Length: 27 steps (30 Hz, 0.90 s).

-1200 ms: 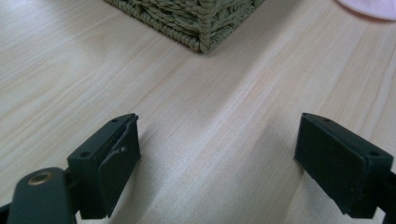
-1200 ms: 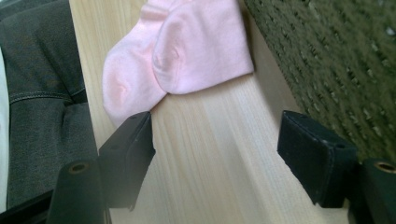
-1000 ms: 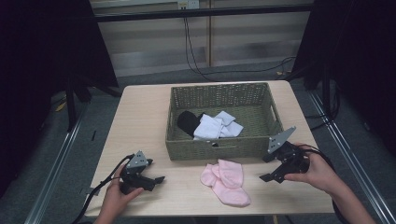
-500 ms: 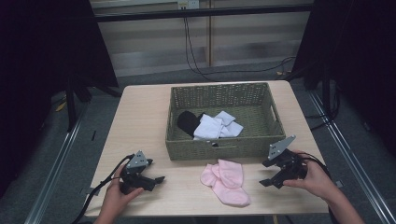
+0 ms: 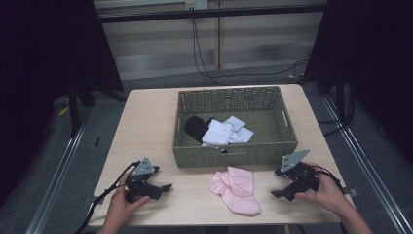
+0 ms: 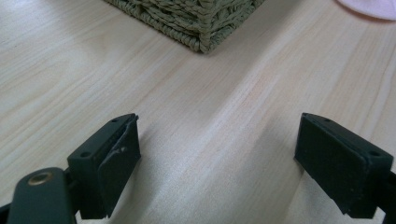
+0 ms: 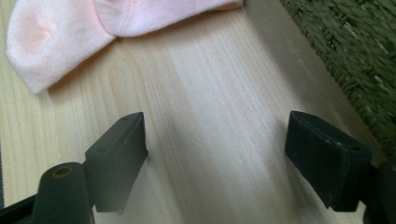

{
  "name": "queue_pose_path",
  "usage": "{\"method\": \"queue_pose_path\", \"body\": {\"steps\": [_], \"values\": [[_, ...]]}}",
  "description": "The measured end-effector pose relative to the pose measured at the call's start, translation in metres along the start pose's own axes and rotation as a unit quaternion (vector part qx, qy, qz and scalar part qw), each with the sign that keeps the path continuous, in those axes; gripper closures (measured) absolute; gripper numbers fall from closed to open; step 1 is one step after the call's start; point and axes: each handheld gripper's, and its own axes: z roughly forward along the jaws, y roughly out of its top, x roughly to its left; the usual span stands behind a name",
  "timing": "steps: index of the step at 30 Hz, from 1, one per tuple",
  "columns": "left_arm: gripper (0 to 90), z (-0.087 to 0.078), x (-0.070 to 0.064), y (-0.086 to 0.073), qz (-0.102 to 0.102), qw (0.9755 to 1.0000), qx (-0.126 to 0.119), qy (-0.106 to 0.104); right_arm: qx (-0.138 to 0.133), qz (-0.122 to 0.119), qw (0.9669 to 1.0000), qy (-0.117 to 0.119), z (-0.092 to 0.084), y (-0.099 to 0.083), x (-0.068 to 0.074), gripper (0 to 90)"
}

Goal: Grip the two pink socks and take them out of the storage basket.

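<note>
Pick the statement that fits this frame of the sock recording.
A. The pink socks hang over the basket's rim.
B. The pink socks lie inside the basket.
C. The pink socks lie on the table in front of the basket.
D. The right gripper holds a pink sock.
C: the pink socks lie flat on the table, just outside the near wall of the basket, with the right gripper open and apart from them.

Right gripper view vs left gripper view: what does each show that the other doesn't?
Right gripper view alone: most of the pink socks, lying ahead of the open right gripper, its fingers having just been opening with nothing between them. Left gripper view alone: a corner of the woven basket, seen from outside, beyond the open left gripper. Both share: bare wooden table, basket weave, and some pink sock.
</note>
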Motion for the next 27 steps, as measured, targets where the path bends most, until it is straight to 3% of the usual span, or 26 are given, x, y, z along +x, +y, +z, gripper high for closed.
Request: {"method": "queue_pose_path", "body": {"steps": [4,7,12,20,27], "values": [[13.5,0.0,0.0,0.0,0.0,1.0,0.0,0.0,-0.016,-0.02,0.9996,-0.009,0.001,-0.005,0.002,17.3],[13.5,0.0,0.0,0.0,0.0,1.0,0.0,0.0,-0.026,-0.022,0.9993,-0.012,0.002,-0.008,0.003,17.0],[13.5,0.0,0.0,0.0,0.0,1.0,0.0,0.0,-0.039,-0.018,0.999,-0.016,0.002,-0.011,0.004,16.6],[13.5,0.0,0.0,0.0,0.001,1.0,0.0,0.0,-0.085,-0.001,0.996,-0.029,0.004,-0.021,0.007,16.4],[13.5,0.0,0.0,0.0,0.0,1.0,0.0,0.0,-0.097,0.002,0.9948,-0.031,0.005,-0.024,0.008,16.2]]}}
